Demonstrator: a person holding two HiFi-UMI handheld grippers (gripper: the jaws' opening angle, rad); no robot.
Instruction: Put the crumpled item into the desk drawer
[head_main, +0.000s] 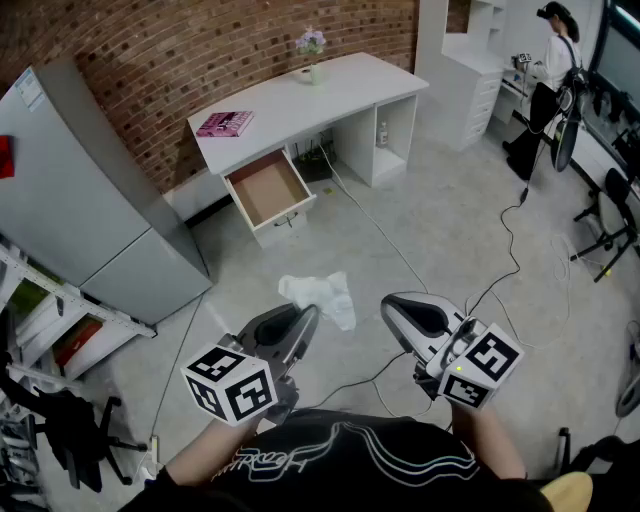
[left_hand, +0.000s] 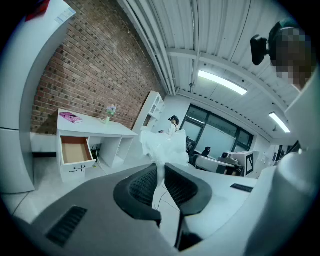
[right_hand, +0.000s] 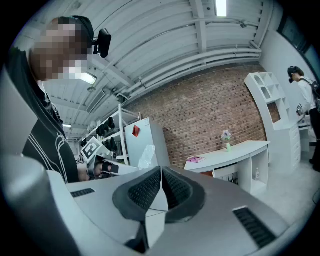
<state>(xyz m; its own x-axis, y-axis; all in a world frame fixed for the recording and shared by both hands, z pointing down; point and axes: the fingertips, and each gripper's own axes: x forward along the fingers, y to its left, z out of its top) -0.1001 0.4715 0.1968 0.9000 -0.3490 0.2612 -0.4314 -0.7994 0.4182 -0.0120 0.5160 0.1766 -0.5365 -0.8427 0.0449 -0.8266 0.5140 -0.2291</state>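
A white crumpled item hangs above the floor, pinched in my left gripper. In the left gripper view its jaws are shut on the item's lower end. My right gripper is held beside it, to the right, with its jaws closed together and nothing between them. The white desk stands ahead by the brick wall. Its drawer is pulled out, and its brown inside looks empty. The right gripper view shows the left gripper with the item.
A pink book and a small flower vase sit on the desk. A grey cabinet stands at the left beside shelving. Cables run across the floor. A person stands at the far right.
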